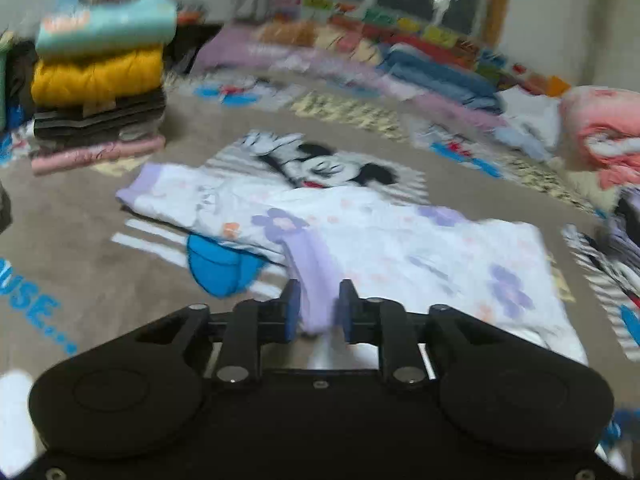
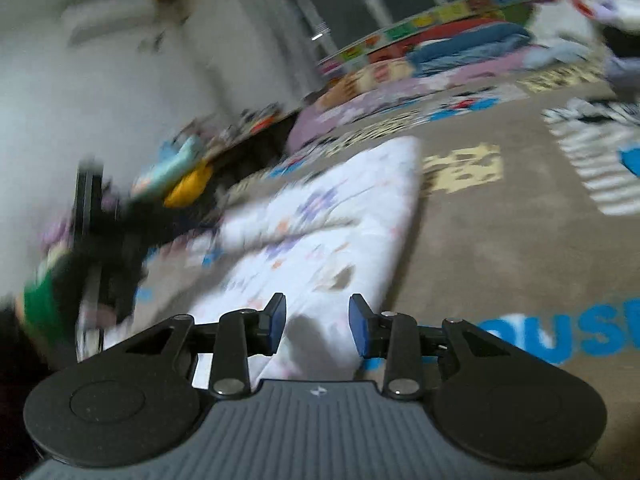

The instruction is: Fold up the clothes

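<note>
A white padded garment (image 1: pixel 400 240) with lilac flowers and lilac cuffs lies spread on the brown cartoon-print rug (image 1: pixel 100 208). My left gripper (image 1: pixel 318 304) is shut on one lilac cuff (image 1: pixel 316 276), and the sleeve is drawn up from the garment toward me. In the right wrist view the same garment (image 2: pixel 332 220) narrows to a corner that fills the gap between the blue pads of my right gripper (image 2: pixel 318 320), which holds it with the jaws partly apart. The left gripper (image 2: pixel 112 240) shows there as a black blur at the left.
A stack of folded clothes (image 1: pixel 100 80), teal and yellow on top, stands at the back left. Bedding and coloured mats (image 1: pixel 420 60) line the far wall under a window. A pink bundle (image 1: pixel 600 132) lies at the right. A green sleeve (image 2: pixel 40 304) shows at the left edge.
</note>
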Demonstrator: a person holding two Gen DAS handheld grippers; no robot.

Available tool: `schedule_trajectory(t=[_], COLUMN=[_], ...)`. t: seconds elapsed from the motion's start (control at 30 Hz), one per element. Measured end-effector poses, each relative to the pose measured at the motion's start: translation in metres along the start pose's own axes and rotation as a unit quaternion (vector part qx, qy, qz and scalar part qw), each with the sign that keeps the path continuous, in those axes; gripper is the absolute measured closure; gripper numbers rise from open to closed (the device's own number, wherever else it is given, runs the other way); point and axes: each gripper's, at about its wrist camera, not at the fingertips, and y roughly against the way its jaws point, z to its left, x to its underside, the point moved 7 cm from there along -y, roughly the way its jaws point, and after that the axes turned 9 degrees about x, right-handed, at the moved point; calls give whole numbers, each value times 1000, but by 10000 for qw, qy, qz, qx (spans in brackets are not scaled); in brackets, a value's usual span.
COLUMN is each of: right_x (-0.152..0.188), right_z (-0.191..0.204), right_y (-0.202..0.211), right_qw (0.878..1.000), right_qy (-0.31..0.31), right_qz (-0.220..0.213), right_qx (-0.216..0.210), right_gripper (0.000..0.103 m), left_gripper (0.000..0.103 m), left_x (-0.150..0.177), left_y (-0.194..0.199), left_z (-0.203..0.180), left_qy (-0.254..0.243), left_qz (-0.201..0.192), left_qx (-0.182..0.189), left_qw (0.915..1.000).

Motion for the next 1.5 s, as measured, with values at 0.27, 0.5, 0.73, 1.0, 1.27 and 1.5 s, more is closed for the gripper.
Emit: schedule_trajectory(t=[0.27,0.5,0.73,1.0,1.27,1.5], right_x=[-6,-7,-7,-7,46,49], right_z=[-41,-42,-44,-20,47,50], right_y=[1,-2,6,8,-4,0], right_qw=[9934,9928,9943,9995,9761,9741], right_qy=[-1127,-1176,-1028,-88,2052,2119], right_qz=[-142,-179,-202,-222,698,769], right_qx=[152,154,172,185,-176,-168], right_gripper=[66,66,66,67,70,70], left_gripper=[50,98,98,93,92,92], left_x=[67,98,100,114,87,65], left_y=[37,10,10,0,15,-22], left_z=[-114,-138,-112,-98,-96,-147], left_qy=[574,577,527,756,634,-572], left_qz=[1075,1661,1541,1491,1102,1135], left_qx=[2530,2482,2216,2477,2727,2915], left_qw=[9598,9526,9614,9543,9537,9481])
